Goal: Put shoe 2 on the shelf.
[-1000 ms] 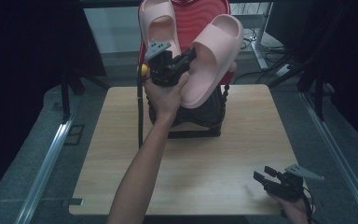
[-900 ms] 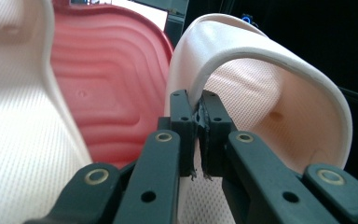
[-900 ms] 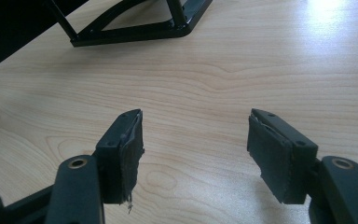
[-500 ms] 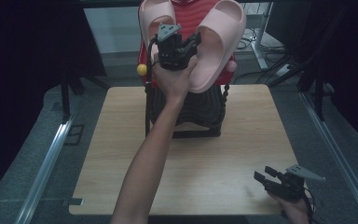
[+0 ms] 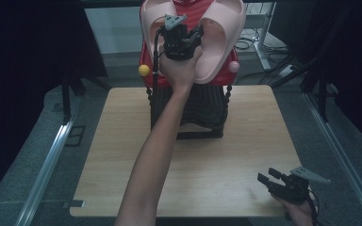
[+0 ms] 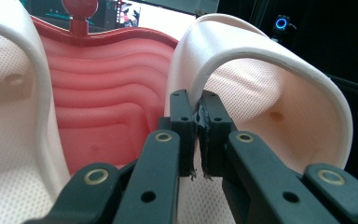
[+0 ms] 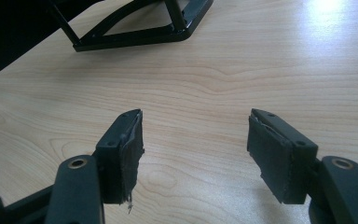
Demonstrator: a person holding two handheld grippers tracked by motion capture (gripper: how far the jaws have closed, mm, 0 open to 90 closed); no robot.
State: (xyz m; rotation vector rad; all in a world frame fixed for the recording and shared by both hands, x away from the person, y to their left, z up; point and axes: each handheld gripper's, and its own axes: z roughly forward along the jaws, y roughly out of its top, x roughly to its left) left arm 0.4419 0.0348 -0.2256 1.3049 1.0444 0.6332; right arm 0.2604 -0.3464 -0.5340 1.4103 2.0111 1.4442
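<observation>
A matt pink foam-like slipper, its inside finely dimpled, sits pinched between black plastic jaws; pale wood-grain table gleams beyond the other jaws.

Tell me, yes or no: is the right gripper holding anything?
No. The right gripper hangs open over the bare wooden table, with nothing between its jaws.

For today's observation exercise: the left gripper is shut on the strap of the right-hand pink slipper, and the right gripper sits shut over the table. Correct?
Not quite. The right gripper is open, as the right gripper view shows: its jaws stand apart over the table. The left gripper is indeed shut on the pink slipper strap.
</observation>
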